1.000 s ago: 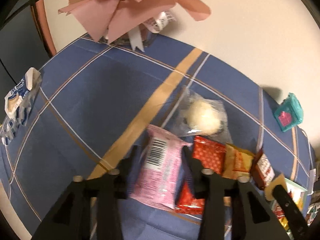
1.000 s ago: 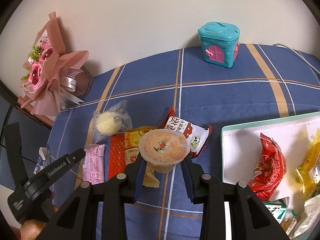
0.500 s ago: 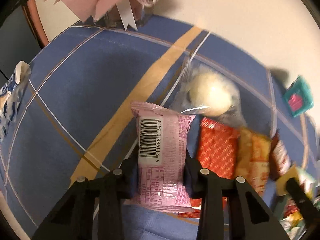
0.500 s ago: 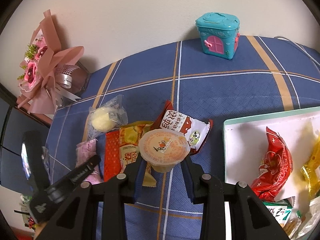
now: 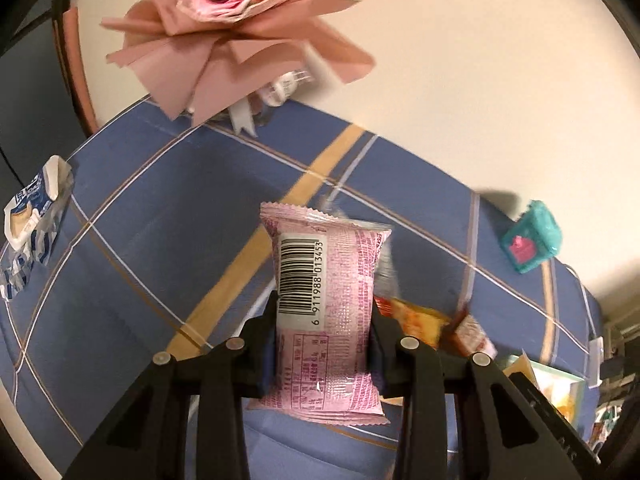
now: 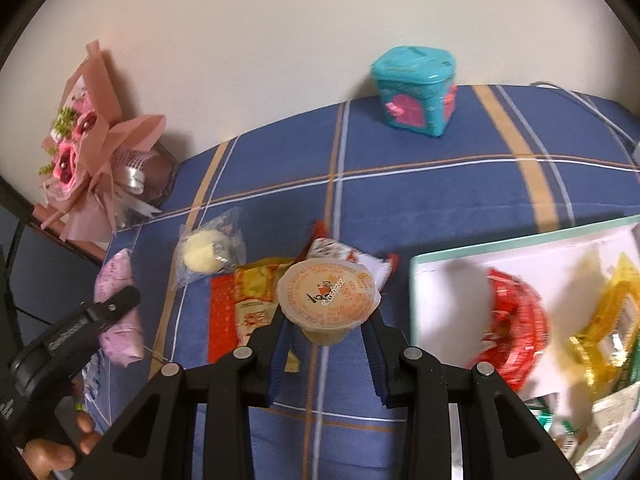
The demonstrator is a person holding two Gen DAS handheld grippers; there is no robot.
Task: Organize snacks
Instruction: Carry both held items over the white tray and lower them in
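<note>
- While both claws are loaded, best to carry one snack at a time toward the white tray [image 6: 452, 268] at the right.
- Left gripper [image 5: 324, 344]: clamped narrow on the pink wrapper [image 5: 326, 304], barcode side up, packet lifted clear of the blue checked cloth [image 5: 160, 240]. Seen from the right wrist as a pink bundle at the far left.
- Right gripper [image 6: 328, 332]: closed around the jelly cup [image 6: 327, 300], just below its lid, above the loose pile of packets [image 6: 248, 300].
- Cup to be kept level, lid up; a tilt risks a slip from the pads.
- Pink wrapper is soft, so a steady squeeze, no harder; crushing looks likely otherwise.
- Bare space at the tray's near-left corner, beside the red packet [image 6: 512, 320]; good drop spot for the cup.
- Left load to follow after, over the pile rather than through it, well clear of the bouquet [image 5: 240, 20] and the teal box [image 6: 414, 92].
</note>
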